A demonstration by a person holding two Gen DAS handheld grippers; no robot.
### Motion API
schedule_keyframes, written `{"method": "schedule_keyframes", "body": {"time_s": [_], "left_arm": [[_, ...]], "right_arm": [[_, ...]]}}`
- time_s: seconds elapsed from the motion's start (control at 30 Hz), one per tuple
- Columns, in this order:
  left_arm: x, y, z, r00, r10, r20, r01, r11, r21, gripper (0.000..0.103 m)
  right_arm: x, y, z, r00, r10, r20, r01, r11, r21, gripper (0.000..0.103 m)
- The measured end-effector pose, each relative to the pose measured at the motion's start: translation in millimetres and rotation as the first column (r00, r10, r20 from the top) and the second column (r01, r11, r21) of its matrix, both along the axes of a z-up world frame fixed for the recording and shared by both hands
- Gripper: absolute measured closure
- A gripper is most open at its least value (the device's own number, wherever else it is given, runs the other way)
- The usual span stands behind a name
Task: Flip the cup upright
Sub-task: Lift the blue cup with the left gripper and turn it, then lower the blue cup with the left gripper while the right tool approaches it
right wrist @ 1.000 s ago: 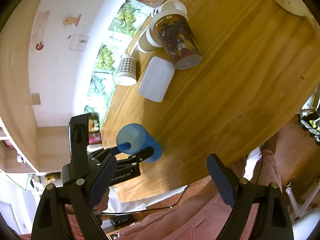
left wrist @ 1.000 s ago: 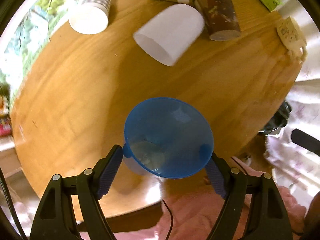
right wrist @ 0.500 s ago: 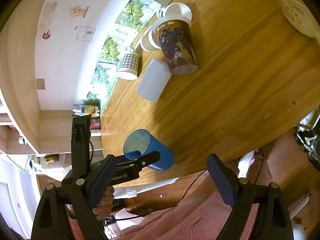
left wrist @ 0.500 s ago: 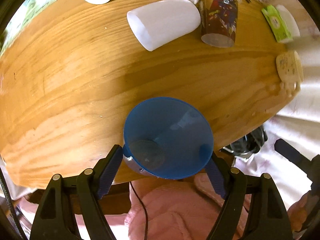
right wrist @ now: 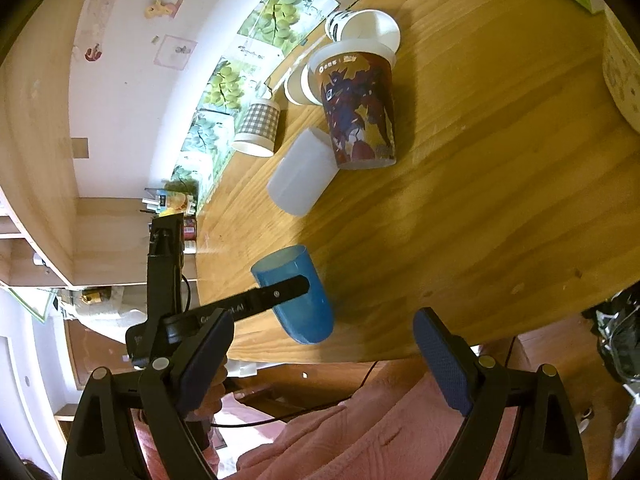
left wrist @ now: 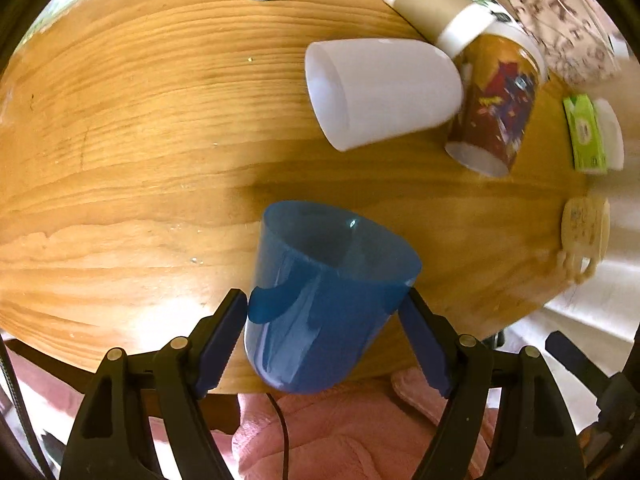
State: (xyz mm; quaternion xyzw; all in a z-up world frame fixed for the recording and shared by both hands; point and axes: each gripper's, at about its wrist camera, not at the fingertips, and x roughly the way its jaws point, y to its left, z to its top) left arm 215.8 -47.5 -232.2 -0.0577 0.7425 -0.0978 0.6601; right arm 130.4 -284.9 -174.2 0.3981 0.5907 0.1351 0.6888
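A translucent blue plastic cup (left wrist: 320, 300) is held between the pads of my left gripper (left wrist: 324, 340), which is shut on it. The cup is tilted, with its open mouth facing up and away from me, close above the near edge of the round wooden table (left wrist: 120, 160). In the right wrist view the same blue cup (right wrist: 298, 296) is held over the table edge by the left gripper's finger (right wrist: 256, 300). My right gripper (right wrist: 324, 360) is open and empty, off the table's near edge.
A white cup (left wrist: 380, 92) lies on its side mid-table. A printed paper cup (left wrist: 496, 108) stands beside it, a brown-sleeved cup (left wrist: 436, 4) lies behind, and a checked cup (right wrist: 256, 128) stands near the wall. A green box (left wrist: 584, 132) sits at the right.
My left gripper has turned the blue cup: earlier I looked straight into its mouth, now I see its side wall with the mouth tilted upward. It sits closer over the table.
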Motion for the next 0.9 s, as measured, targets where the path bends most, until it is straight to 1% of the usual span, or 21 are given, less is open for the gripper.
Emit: {"method": "schedule_keyframes", "body": {"time_s": [0.23,0.4,0.5,0.6,0.7,0.77,0.9], "left_arm": [[9,6,-8,0.999,0.034,0.012,-0.034,0.999,-0.003,0.023],[9,20,-6,0.996,0.081,0.043,-0.079,0.996,-0.043,0.023],[6,24,-5,0.992,0.105,0.065,-0.102,0.993,-0.054,0.023],[-5,28,-7,0.987,0.145,0.063,-0.139,0.985,-0.098,0.023],[-16,39,-9,0.982,0.184,0.044,-0.174,0.969,-0.177,0.022],[-14,43,-6,0.98,0.196,0.038,-0.186,0.964,-0.193,0.022],[-18,44,-2,0.98,0.194,0.053,-0.178,0.961,-0.214,0.02]], "right_arm": [[11,-10,-5,0.999,0.029,-0.017,-0.029,1.0,-0.006,0.011],[14,-10,-13,0.998,0.05,-0.037,-0.049,0.999,0.013,0.011],[19,-4,-16,0.996,0.069,-0.048,-0.067,0.997,0.029,0.011],[22,4,-16,0.994,0.097,-0.05,-0.095,0.995,0.03,0.011],[23,13,-18,0.991,0.123,-0.058,-0.122,0.992,0.032,0.011],[24,17,-19,0.989,0.135,-0.064,-0.133,0.991,0.032,0.011],[23,20,-25,0.987,0.142,-0.08,-0.141,0.99,0.017,0.011]]}}
